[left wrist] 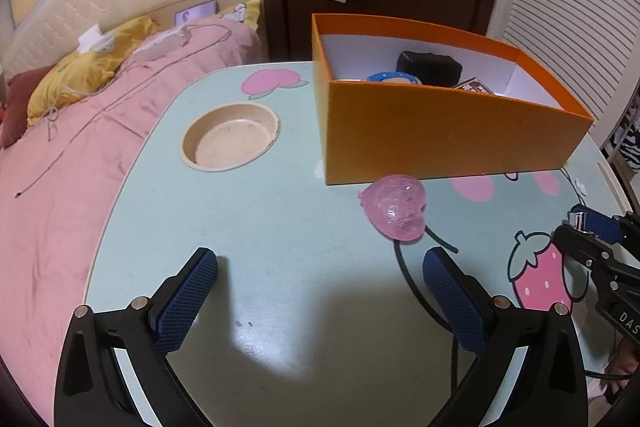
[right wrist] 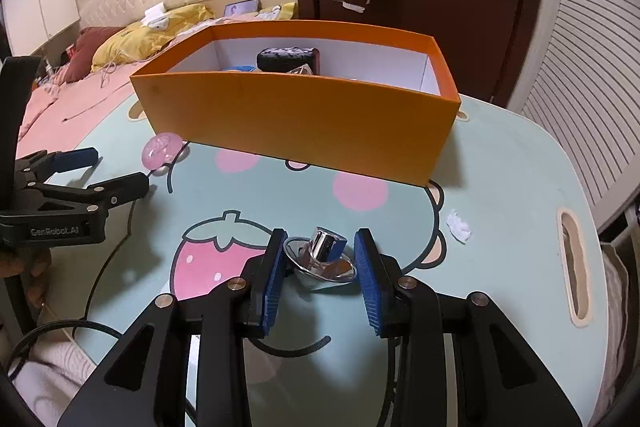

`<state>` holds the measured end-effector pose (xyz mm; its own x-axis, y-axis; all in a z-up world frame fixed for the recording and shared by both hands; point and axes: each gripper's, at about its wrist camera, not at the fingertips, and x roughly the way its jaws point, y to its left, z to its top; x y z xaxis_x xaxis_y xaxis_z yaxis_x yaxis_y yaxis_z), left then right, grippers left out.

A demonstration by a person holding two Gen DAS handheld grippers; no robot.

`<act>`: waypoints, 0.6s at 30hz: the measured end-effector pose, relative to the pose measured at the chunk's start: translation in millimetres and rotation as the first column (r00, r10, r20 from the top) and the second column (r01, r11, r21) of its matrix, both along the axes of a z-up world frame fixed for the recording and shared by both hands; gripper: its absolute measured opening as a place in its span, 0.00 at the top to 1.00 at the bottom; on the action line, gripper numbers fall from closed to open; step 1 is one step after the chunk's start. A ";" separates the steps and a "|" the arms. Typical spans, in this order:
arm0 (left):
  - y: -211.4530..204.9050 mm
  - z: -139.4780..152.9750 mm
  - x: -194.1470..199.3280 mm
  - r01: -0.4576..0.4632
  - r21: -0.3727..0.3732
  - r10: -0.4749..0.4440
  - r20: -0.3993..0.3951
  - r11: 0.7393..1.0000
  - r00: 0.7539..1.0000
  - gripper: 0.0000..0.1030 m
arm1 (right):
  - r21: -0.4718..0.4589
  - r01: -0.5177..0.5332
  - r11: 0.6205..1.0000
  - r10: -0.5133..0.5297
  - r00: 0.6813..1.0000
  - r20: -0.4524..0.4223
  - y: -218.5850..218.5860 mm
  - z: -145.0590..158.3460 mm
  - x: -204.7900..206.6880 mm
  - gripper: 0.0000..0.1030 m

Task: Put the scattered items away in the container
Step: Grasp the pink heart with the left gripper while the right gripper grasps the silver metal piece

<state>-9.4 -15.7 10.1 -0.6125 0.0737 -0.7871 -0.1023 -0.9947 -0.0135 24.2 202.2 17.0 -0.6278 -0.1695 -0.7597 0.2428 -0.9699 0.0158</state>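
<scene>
On a cartoon-printed table (right wrist: 500, 163), the right gripper (right wrist: 320, 263) pinches a chrome knob-like fitting (right wrist: 322, 255) by its rim, just short of the orange box (right wrist: 304, 123). The left gripper (left wrist: 320, 291) hovers with fingers spread and empty near a pink heart-shaped toy (left wrist: 394, 207). The pickup looks under way; next, a lift over the box wall.

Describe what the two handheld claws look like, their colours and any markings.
Both match: the left claw and right claw have black angular plastic arms with silver rivets and blue textured rubber pads. The left claw's body carries white "GenRobot.AI" lettering, and a black cable trails beneath it.
</scene>
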 end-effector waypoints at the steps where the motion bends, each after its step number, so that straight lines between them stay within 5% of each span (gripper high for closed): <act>1: 1.2 0.8 -1.1 0.000 0.004 0.000 0.002 1.000 1.000 0.00 | -0.007 -0.001 1.000 0.001 1.000 0.002 0.9 0.3 -0.2 0.65; 9: 37.8 4.7 -26.2 0.077 -0.105 -0.074 0.024 0.992 0.997 0.00 | -0.020 -0.013 1.000 0.013 1.000 0.005 2.7 -0.3 1.9 0.64; 13: 43.8 3.7 -36.7 0.092 -0.069 -0.089 0.045 0.993 0.995 0.02 | -0.031 -0.013 0.999 0.013 1.000 0.007 4.2 -0.2 3.3 0.64; 14: 42.8 3.8 -37.3 0.095 -0.046 -0.093 0.045 0.994 0.995 0.07 | -0.032 -0.013 0.999 0.013 1.000 0.008 4.6 -0.1 3.4 0.64; 16: 39.8 7.6 -31.9 0.084 -0.045 -0.084 0.015 0.995 0.996 0.49 | -0.032 -0.013 0.999 0.013 1.000 0.009 4.7 0.0 4.0 0.64; 18: 36.0 9.8 -25.1 0.082 -0.038 -0.082 0.004 0.996 0.997 0.67 | -0.029 -0.014 0.999 0.014 1.000 0.010 4.2 0.4 5.1 0.64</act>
<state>-34.6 20.3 19.9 -0.6037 0.0934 -0.7917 -0.1835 -0.9827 0.0240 29.2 206.4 17.3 -0.6175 -0.2004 -0.7606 0.2558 -0.9656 0.0468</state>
